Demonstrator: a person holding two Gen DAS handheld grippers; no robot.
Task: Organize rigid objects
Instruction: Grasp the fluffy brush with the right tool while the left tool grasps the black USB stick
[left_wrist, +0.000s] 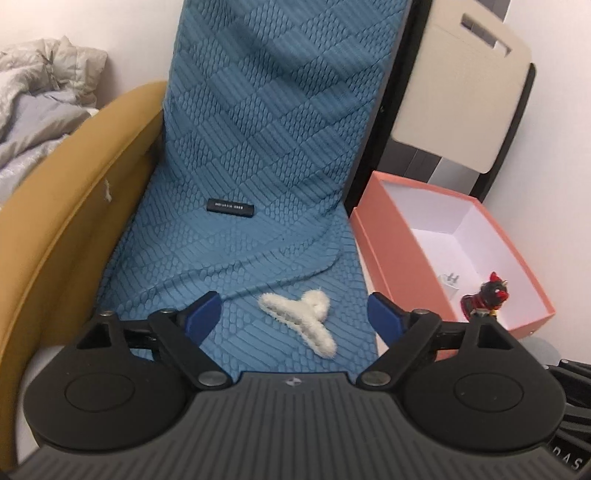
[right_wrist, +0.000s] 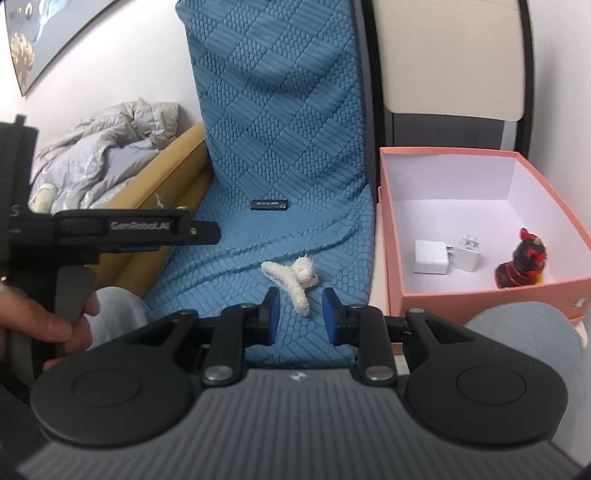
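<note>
— Clip (right_wrist: 295, 282) first, I'd say: the fluffy white hair clip lies on the blue cover (right_wrist: 280, 147), just ahead of the right gripper (right_wrist: 301, 319), whose blue pads stand apart with nothing between them.

— And the left gripper (left_wrist: 293, 312)?

— Spread wide, empty as well. From its own camera the clip (left_wrist: 301, 317) sits between and just beyond its fingers, so either tool could take it. The right one looks better lined up, since the box (right_wrist: 487, 291) is on its side.

— What is already in the box?

— Two white chargers (right_wrist: 430, 256) side by side and a dark figurine (right_wrist: 522, 264) with red trim near the front wall. The box (left_wrist: 399, 273) stands open just right of the cover, which I judge is why it serves as the collecting place.

— Anything else left out?

— A black stick (right_wrist: 269, 204), maybe a USB drive or a lighter; the printing is too blurred to tell. It lies farther up the cover, well apart from the clip.

— So the job is partly done?

— Seemingly: three things boxed, two outside. The clip's fuzzy, springy shape may slip unless pinched across its middle.
</note>
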